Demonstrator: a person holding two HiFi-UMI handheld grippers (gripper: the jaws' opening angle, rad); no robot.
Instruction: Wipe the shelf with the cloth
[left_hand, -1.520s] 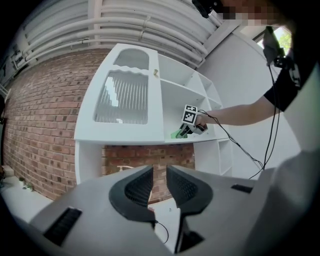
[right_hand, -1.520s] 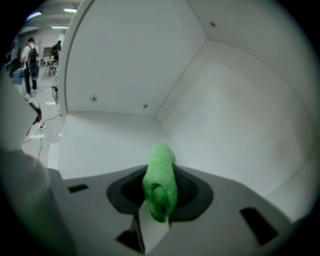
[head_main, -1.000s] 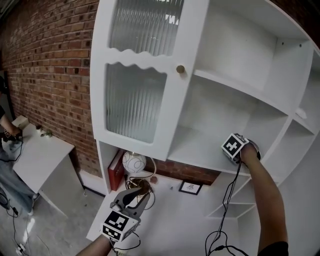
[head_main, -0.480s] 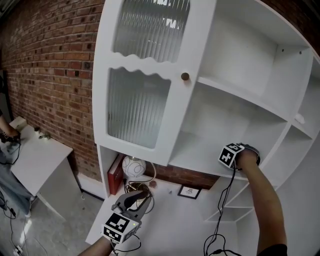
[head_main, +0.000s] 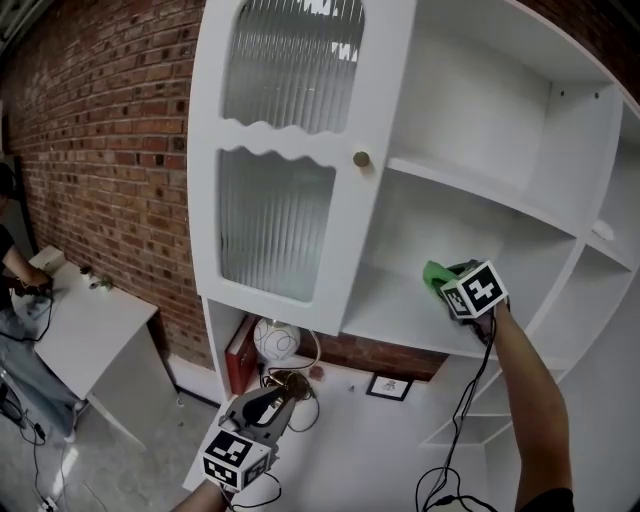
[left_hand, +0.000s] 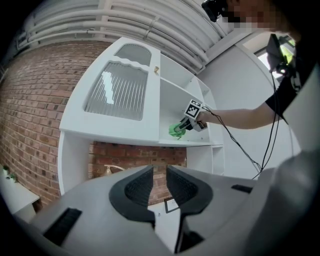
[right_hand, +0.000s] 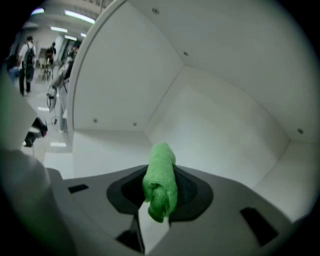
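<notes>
The right claw (head_main: 441, 280) is clamped on the green cloth (head_main: 434, 274), up in the open compartment above the shelf (head_main: 395, 312), toward that board's front edge. In the right gripper view the cloth (right_hand: 160, 176) sits bunched into a thick roll between the two jaws of the right claw (right_hand: 159, 194), one end drooping out at the claw's near side and the other poking forward past the tips toward the white back corner over the shelf (right_hand: 100, 150). From the left gripper view the cloth (left_hand: 175, 130) hangs just over the shelf (left_hand: 190, 142); whether it touches the board cannot be told. The left claw (head_main: 276, 400) hangs well below the shelf, over the white counter (head_main: 345, 440), its jaws drawn to a narrow gap with nothing between them, as the left claw (left_hand: 160, 184) shows in its own view. Left of the shelf compartment stands the ribbed-glass cabinet door (head_main: 278, 225) with its round knob (head_main: 361, 159). Under the shelf, on the counter, are a red book (head_main: 240, 352), a white round ornament (head_main: 272, 338) and a small framed picture (head_main: 387, 386). A brick wall (head_main: 110, 150) runs off left of the shelf.
</notes>
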